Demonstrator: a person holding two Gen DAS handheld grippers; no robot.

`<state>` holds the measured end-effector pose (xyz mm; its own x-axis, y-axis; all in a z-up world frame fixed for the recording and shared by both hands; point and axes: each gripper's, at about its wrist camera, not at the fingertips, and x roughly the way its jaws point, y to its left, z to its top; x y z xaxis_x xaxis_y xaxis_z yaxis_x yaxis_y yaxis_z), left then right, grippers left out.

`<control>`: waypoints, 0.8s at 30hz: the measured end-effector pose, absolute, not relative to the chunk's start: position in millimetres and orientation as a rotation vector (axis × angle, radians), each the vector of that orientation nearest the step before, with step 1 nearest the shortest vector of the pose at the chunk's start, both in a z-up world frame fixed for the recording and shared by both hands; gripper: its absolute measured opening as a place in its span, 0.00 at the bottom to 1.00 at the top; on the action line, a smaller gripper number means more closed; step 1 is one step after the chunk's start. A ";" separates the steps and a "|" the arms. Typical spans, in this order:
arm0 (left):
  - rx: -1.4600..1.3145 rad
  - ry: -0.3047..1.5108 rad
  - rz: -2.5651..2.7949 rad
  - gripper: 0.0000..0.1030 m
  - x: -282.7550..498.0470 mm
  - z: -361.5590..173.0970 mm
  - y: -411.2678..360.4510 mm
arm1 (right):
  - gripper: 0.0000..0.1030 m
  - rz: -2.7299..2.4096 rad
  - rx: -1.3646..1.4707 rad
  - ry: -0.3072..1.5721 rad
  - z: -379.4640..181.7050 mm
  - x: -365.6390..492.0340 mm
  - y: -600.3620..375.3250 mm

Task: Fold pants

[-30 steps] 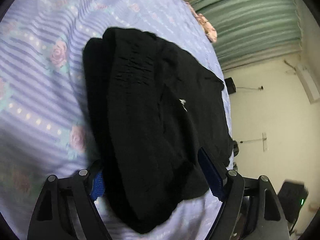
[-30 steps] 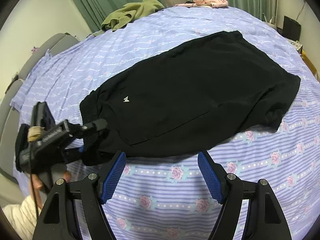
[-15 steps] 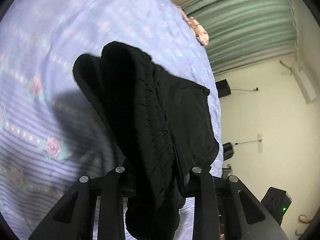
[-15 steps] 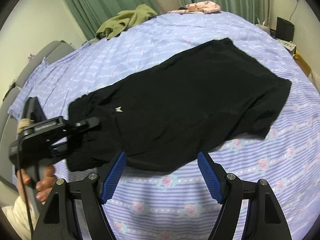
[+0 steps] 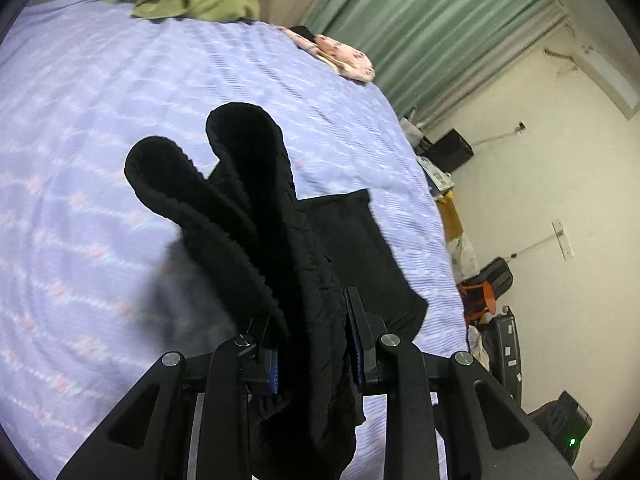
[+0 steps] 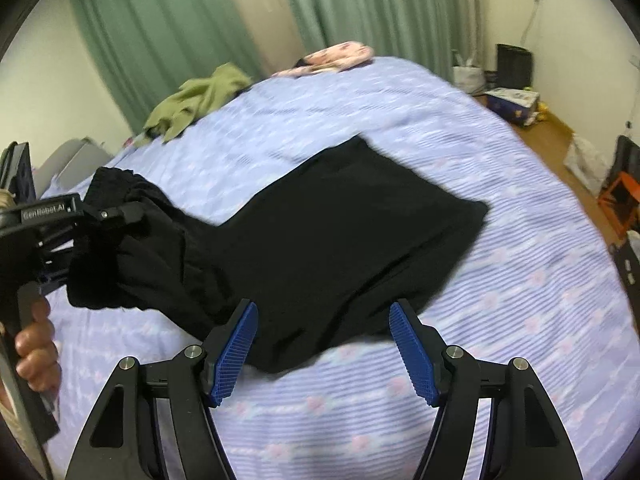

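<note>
Black pants [image 6: 332,240] lie across the lilac bedsheet [image 6: 500,300], waistband end raised clear because your left gripper [image 5: 312,344] is clamped on it, ready to carry over. Your right gripper [image 6: 324,344], jaws closing with nothing gripped, hovers at the near edge.

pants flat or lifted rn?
Partly lifted: left gripper holds the bunched waistband of the pants up; legs lie on the bed.

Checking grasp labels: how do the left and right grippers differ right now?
Left gripper is clamped on the black pants' waistband end, lifted off the bed; right gripper holds nothing, its jaws closing above the pants' near edge. Left's blue pads are mostly buried in cloth; right's show fully. Both are black, hand-held.
</note>
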<state>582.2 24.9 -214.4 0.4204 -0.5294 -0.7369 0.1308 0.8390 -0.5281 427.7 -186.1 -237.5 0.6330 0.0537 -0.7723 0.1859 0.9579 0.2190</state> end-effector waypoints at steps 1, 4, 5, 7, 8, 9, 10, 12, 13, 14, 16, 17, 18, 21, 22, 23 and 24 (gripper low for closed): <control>-0.419 1.074 -0.434 0.25 588.7 -214.0 14.3 | 0.67 -0.095 0.304 0.885 -234.2 430.3 -196.8; -0.383 1.123 -0.477 0.25 615.2 -214.5 -32.9 | 0.67 -0.131 0.327 0.876 -225.9 435.3 -221.4; -0.368 1.135 -0.490 0.25 620.6 -216.8 -45.6 | 0.67 -0.139 0.327 0.871 -223.9 435.9 -228.0; -0.337 1.167 -0.525 0.25 637.3 -225.5 -81.0 | 0.67 -0.165 0.325 0.865 -222.3 440.8 -244.7; -0.325 1.183 -0.534 0.25 642.8 -231.1 -94.5 | 0.67 -0.174 0.327 0.863 -223.4 442.6 -250.8; -0.310 1.208 -0.548 0.25 651.4 -239.8 -113.2 | 0.67 -0.186 0.332 0.861 -225.6 444.6 -259.5; -0.303 1.231 -0.556 0.25 656.7 -248.2 -127.0 | 0.67 -0.199 0.337 0.861 -228.5 446.1 -267.8; -0.275 1.278 -0.561 0.25 670.2 -266.0 -156.7 | 0.67 -0.226 0.350 0.864 -235.7 448.7 -283.3; -0.258 1.293 -0.558 0.25 675.6 -274.5 -170.0 | 0.67 -0.241 0.357 0.865 -239.8 449.8 -290.8; -0.239 1.303 -0.552 0.25 682.0 -282.0 -182.5 | 0.67 -0.257 0.365 0.868 -244.3 451.1 -298.3; -0.209 1.331 -0.547 0.25 688.7 -297.9 -202.2 | 0.67 -0.284 0.376 0.875 -252.1 453.1 -312.1; -0.199 1.342 -0.541 0.25 691.8 -304.5 -210.1 | 0.67 -0.295 0.383 0.880 -255.4 454.6 -317.2; -0.187 1.350 -0.538 0.26 691.1 -309.3 -216.1 | 0.67 -0.303 0.390 0.882 -257.6 455.8 -322.0; -0.175 1.372 -0.549 0.32 698.1 -315.1 -232.0 | 0.67 -0.317 0.407 0.885 -263.9 461.3 -332.8; -0.189 1.375 -0.558 0.40 698.5 -315.9 -232.8 | 0.67 -0.321 0.405 0.884 -265.6 464.3 -335.3; -0.217 1.368 -0.577 0.46 702.3 -314.1 -236.6 | 0.67 -0.323 0.402 0.883 -267.2 467.7 -336.8; -0.233 1.355 -0.590 0.56 705.4 -309.7 -240.1 | 0.67 -0.323 0.399 0.881 -268.6 471.7 -338.4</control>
<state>705.4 -240.1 -309.7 0.0971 -0.5239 -0.8462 0.2631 0.8335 -0.4858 471.7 -338.4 -268.6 0.5963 -0.1090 -0.7954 0.4313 0.8791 0.2028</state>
